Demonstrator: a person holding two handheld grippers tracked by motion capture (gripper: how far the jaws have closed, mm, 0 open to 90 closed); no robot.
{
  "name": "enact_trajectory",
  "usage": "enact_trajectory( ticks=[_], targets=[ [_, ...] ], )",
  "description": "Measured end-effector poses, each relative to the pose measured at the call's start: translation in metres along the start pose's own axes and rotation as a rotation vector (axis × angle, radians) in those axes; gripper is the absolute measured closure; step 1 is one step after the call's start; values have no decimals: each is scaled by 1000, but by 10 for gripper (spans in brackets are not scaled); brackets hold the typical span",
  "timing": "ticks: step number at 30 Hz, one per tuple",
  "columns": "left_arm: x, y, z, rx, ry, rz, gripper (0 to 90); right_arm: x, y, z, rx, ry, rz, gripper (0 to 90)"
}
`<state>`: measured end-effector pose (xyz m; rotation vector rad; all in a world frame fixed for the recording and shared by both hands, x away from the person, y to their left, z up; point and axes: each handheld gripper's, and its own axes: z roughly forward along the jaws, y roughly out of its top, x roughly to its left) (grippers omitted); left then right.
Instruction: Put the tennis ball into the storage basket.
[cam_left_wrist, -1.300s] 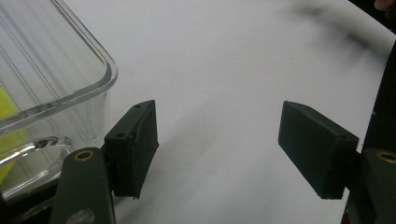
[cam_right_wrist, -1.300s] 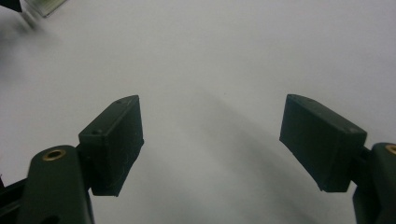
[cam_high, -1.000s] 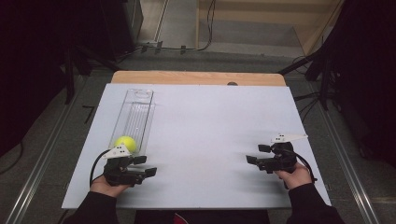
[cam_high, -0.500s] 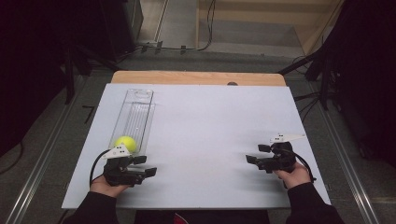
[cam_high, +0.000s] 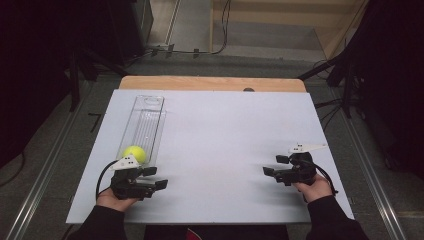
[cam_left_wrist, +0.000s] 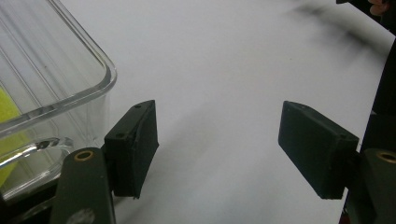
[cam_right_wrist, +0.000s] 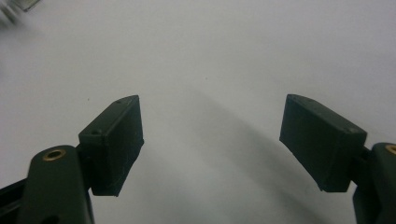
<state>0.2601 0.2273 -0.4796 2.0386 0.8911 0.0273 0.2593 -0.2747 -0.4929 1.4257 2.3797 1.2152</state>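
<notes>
Left gripper (cam_high: 152, 180) and right gripper (cam_high: 274, 167) rest near the worktop's (cam_high: 225, 135) front corners, jaws wide apart, empty. Yellow ball (cam_high: 134, 153) sits in clear tray (cam_high: 145, 122).

1. Left gripper (cam_high: 159, 178): held in left hand (cam_high: 116, 199) at near-left; jaws point twd centre, wide apart, nothing btwn them; same gap seen in left gripper view (cam_left_wrist: 219, 149).
2. Right gripper (cam_high: 271, 165): held in right hand (cam_high: 314, 188) at near-right; jaws point inward twd left gripper, wide apart, nothing btwn; confirmed in right gripper view (cam_right_wrist: 212, 147).
3. Both forearms enter from bottom edge, dark sleeves; grippers well apart.
</notes>
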Motion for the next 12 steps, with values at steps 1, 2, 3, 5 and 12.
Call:
enact_trajectory(
  ticks=[1, 2, 3, 5, 12],
  targets=[
    [0, 0, 0, 0, -1, -1, 292, 0, 0, 0, -1, 0, 2, 195],
    [0, 0, 0, -1, -1, -1, 292, 0, 0, 0, 0, -1, 1, 195],
    [0, 0, 0, 0, 0, 0, 293, 0, 0, 0, -1, 0, 1, 195],
    [0, 0, 0, -1, -2, -2, 292, 0, 0, 0, -1, -1, 1, 195],
    [0, 0, 0, -3, 0, -1, 292, -1, 0, 0, 7, -9, 0, 195]
  ],
)
